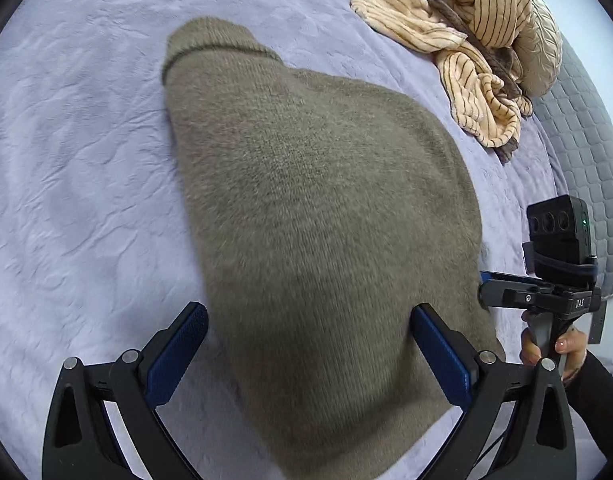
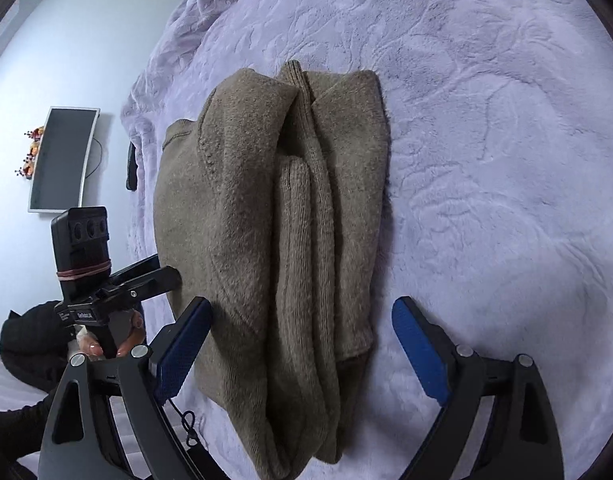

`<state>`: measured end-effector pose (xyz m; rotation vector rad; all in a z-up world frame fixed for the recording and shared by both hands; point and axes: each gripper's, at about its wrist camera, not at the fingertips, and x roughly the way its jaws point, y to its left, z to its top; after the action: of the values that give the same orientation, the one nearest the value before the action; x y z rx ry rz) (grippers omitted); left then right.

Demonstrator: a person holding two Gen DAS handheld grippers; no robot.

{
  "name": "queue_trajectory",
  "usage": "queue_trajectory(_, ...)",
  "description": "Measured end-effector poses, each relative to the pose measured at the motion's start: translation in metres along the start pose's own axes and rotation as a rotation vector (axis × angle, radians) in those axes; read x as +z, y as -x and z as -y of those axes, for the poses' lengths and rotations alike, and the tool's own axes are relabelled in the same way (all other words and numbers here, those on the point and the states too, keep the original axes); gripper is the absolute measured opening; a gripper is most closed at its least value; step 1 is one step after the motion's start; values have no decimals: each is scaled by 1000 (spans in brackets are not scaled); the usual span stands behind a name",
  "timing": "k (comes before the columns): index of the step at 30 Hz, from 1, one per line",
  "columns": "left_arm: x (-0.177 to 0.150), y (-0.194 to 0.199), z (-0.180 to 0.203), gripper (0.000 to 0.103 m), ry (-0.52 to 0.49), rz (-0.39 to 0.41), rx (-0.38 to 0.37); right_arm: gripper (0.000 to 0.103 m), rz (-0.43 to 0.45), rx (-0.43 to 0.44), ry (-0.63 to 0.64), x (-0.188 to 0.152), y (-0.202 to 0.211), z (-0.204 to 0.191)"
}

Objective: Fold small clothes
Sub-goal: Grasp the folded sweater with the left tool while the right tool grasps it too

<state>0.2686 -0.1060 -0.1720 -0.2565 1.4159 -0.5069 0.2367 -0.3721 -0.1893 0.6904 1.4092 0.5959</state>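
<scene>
Both hand-held grippers gape over the sweater [image 2: 274,240]; only left view shows striped garment [image 1: 466,40].

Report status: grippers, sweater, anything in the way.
Left hand-held gripper open, right hand-held gripper open, neither gripping. Olive sweater folded lengthwise on lavender blanket, sleeves tucked in. Striped garment lies apart, far corner; nothing in the way.

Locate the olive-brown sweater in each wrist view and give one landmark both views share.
Left wrist view: the sweater fills the centre, running from upper left down between the open left gripper.
Right wrist view: the sweater lies folded left of centre, reaching down between the open right gripper.
Shared landmark: the lavender bedspread.
</scene>
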Motion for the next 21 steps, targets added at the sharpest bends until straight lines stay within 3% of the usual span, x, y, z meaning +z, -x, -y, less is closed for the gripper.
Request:
queue_trajectory(4, 7, -14, 5, 102, -19, 19, -18, 93, 2, 90, -8, 12, -17, -3)
queue_trajectory(5, 8, -15, 7, 101, -21, 29, -8, 84, 3, 89, -16, 16, -21, -4)
queue_trajectory(6, 9, -15, 9, 93, -18, 44, 0, 72, 1, 79, -28, 18, -24, -4)
queue_trajectory(7, 9, -14, 10, 89, -13, 57, 11, 54, -7, 48, -43, 20, -27, -4)
queue_trajectory(10, 6, -4, 10, 74, 3, 93, 5, 39, 6, 65, -55, 21, -25, -9)
queue_trajectory(15, 4, 13, 15, 62, 3, 122, -11, 38, 25, 127, -73, 16, -14, -23)
queue_trajectory(21, 1, 43, 23, 61, 7, 155, -5, 38, 21, 166, -88, 12, -9, -47)
